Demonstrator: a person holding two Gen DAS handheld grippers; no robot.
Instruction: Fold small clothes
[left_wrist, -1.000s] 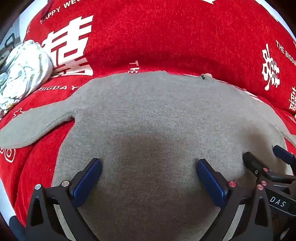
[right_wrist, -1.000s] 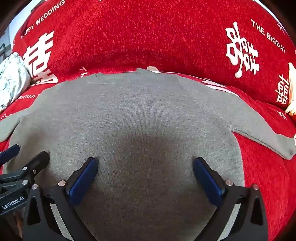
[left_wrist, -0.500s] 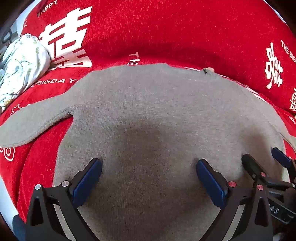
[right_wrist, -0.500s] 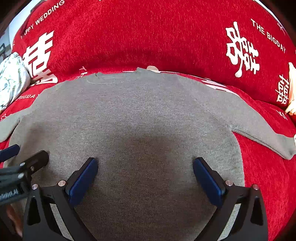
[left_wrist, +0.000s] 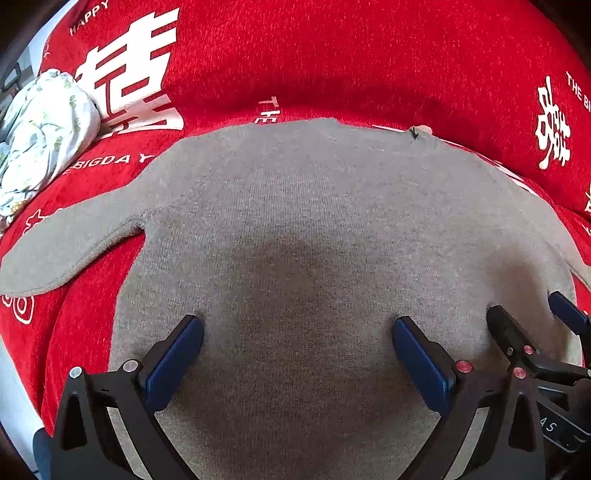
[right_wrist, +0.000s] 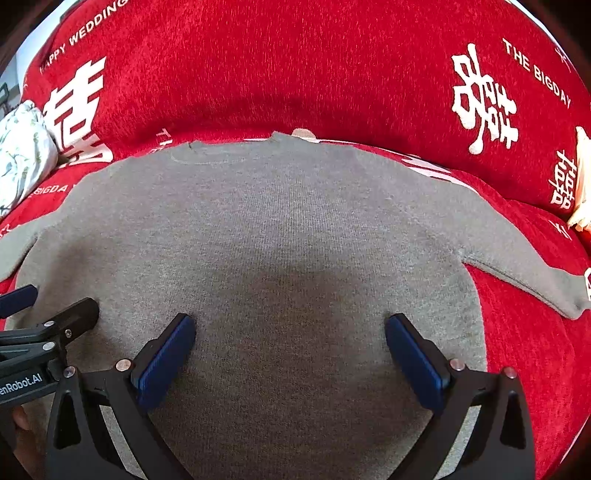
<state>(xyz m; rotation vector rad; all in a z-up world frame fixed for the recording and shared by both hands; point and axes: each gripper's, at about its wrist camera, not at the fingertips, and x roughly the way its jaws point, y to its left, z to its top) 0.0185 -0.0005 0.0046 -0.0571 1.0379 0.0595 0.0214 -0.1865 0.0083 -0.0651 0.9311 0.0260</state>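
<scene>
Left wrist view: the gray sweater (left_wrist: 314, 229) lies flat on the red sofa (left_wrist: 332, 55), sleeves out, ready for folding. Both the left gripper (left_wrist: 297, 350) and right gripper (right_wrist: 290, 347) hang spread wide above it, holding nothing.

A plain grey knitted long-sleeved sweater (left_wrist: 314, 236) lies ahead of both tools. Under it, a bright red plush cover (right_wrist: 295, 66) carries white Chinese double-happiness characters and white English lettering. Far left, a bunched white cloth (left_wrist: 40, 133) has a small green leaf print. Both black grippers have dark blue finger pads (right_wrist: 166, 354).
</scene>
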